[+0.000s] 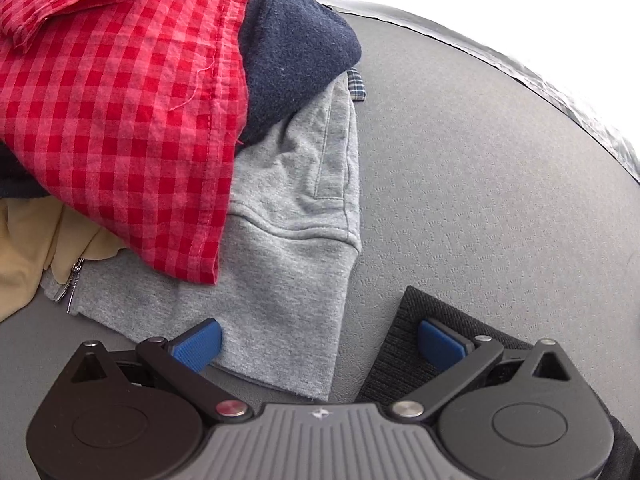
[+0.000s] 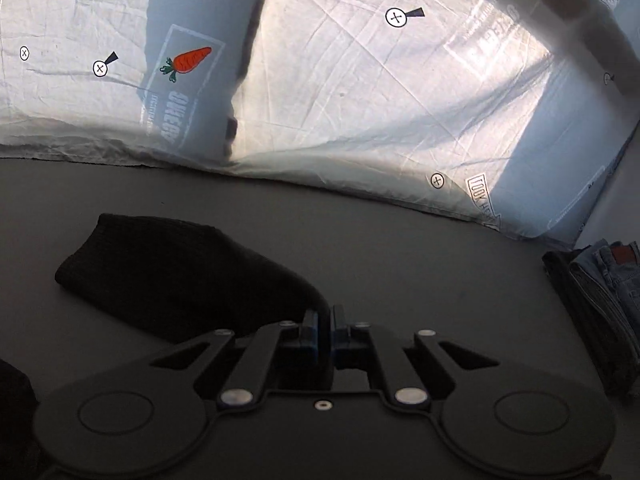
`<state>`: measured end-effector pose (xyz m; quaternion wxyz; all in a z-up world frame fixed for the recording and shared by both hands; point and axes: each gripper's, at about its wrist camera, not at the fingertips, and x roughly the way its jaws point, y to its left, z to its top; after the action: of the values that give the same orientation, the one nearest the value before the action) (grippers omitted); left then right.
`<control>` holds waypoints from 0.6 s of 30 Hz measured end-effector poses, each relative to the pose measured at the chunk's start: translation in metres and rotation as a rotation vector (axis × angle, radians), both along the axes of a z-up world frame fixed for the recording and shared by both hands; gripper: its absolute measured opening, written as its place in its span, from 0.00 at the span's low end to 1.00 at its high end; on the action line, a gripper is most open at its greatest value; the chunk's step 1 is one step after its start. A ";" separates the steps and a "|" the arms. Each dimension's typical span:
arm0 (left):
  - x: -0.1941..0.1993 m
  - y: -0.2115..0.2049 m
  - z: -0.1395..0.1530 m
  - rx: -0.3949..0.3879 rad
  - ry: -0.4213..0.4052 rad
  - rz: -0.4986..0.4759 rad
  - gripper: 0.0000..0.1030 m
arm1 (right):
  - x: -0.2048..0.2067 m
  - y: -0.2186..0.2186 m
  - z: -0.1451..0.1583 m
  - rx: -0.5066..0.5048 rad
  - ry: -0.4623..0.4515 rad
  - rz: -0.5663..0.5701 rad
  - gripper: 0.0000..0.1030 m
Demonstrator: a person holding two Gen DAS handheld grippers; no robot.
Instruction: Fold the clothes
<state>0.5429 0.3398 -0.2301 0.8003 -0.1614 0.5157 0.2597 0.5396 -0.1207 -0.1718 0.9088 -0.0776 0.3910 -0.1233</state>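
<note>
Your right gripper pinches the black knitted garment by one edge on the grey tabletop; it could slip free. Your left gripper gapes wide over the grey sweatshirt

The left wrist view looks steeply down, close over the grey counter, clothes heaped beyond its fingers. The right wrist view looks shallower toward a printed sheet. Both share the counter.
</note>
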 end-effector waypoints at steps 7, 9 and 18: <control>-0.002 -0.003 0.001 0.009 -0.004 0.003 1.00 | -0.033 -0.025 -0.018 0.075 0.088 -0.092 0.27; -0.003 -0.004 0.001 0.009 -0.004 0.002 1.00 | -0.026 -0.021 -0.010 0.068 0.032 -0.046 0.41; -0.004 -0.004 0.000 0.012 -0.007 -0.001 1.00 | 0.065 -0.014 -0.022 0.220 0.043 0.146 0.55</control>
<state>0.5388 0.3361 -0.2300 0.8031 -0.1571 0.5115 0.2620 0.6051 -0.1348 -0.1939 0.9098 -0.0084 0.4148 -0.0118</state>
